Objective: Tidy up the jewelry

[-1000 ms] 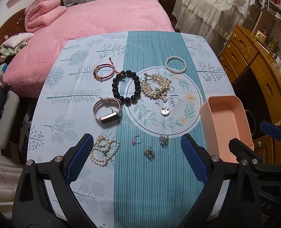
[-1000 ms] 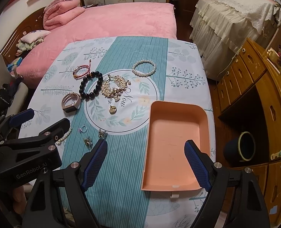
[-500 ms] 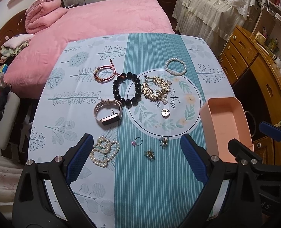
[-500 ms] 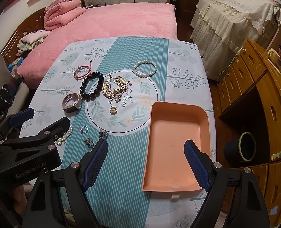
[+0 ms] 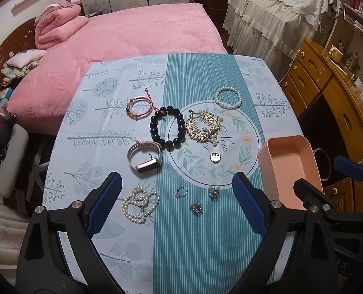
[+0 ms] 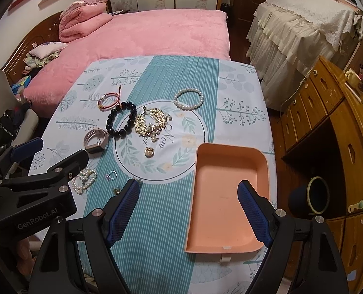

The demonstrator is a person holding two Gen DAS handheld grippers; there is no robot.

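A: Jewelry lies loose all over the counter (image 5: 196,257), none of it in the peach tray (image 6: 230,171) so far. I'd say the sorting has not begun.

B: And the jaws?

A: Both spread wide, holding nothing. The left gripper (image 5: 176,205) hangs over the near edge; the right gripper (image 6: 188,208) hangs over the tray's near end.

B: What sits closest to the left one?

A: Seen from its camera, a small charm (image 5: 196,207) just ahead at 12 o'clock, a doubled pearl strand (image 5: 141,202) at 10 o'clock, then a thin ring (image 5: 181,191) and a second charm (image 5: 213,192). Farther on, the pink watch (image 5: 144,158) and a round pendant (image 5: 215,157). Beyond those, the black bead bracelet (image 5: 168,129), the gold leaf piece (image 5: 203,127), the red cord bangle (image 5: 138,107) and the white pearl bracelet (image 5: 228,97).

B: Next move?

A: Probably a pick of one near piece. The charms are tiny and flat, so the jaws need to narrow and come down squarely, then carry toward the tray at 3 o'clock.
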